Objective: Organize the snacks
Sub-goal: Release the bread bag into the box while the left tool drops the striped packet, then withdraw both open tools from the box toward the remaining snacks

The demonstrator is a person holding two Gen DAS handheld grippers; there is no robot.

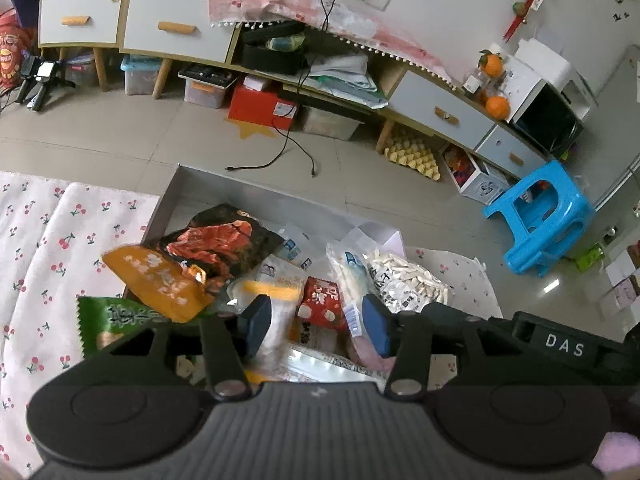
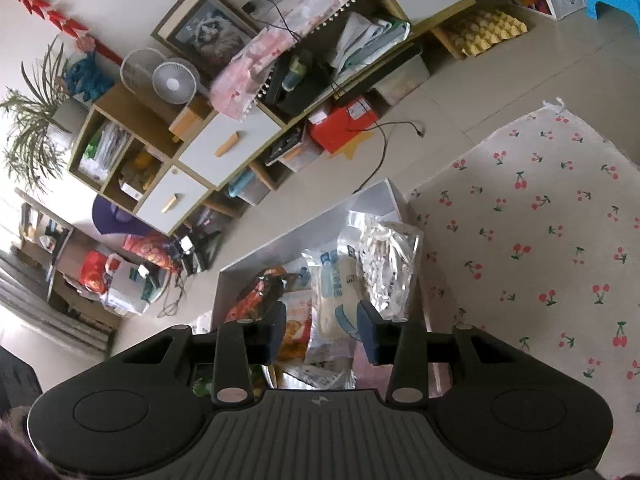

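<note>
Snack packets sit piled in a shallow white box [image 1: 188, 196] on the floor, centre of both frames, with a cherry-print mat [image 1: 48, 248] alongside. In the left wrist view: dark red-meat packet [image 1: 216, 244] upper left of the pile, orange packet [image 1: 160, 284] and green packet [image 1: 120, 316] at left, a red packet [image 1: 324, 300] in the middle, clear bag of white sticks [image 1: 404, 280] at right. Left gripper [image 1: 316, 324] hovers just above the pile, jaws spread, nothing between them; the red packet and a pale yellow-banded pouch [image 1: 276, 292] lie directly ahead in the gap. Right gripper [image 2: 322, 332] is also spread and empty, above the same box; the white-and-blue pouch [image 2: 336, 292] lies straight ahead between its pads, long axis running away from the camera, so roughly in line with the fingers. A silvery bag [image 2: 390, 264] sits just right of it. Both tongs look about equally near; can't tell which moves first. Background: cabinet with drawers [image 1: 176, 32], blue stool [image 1: 540, 216].
</note>
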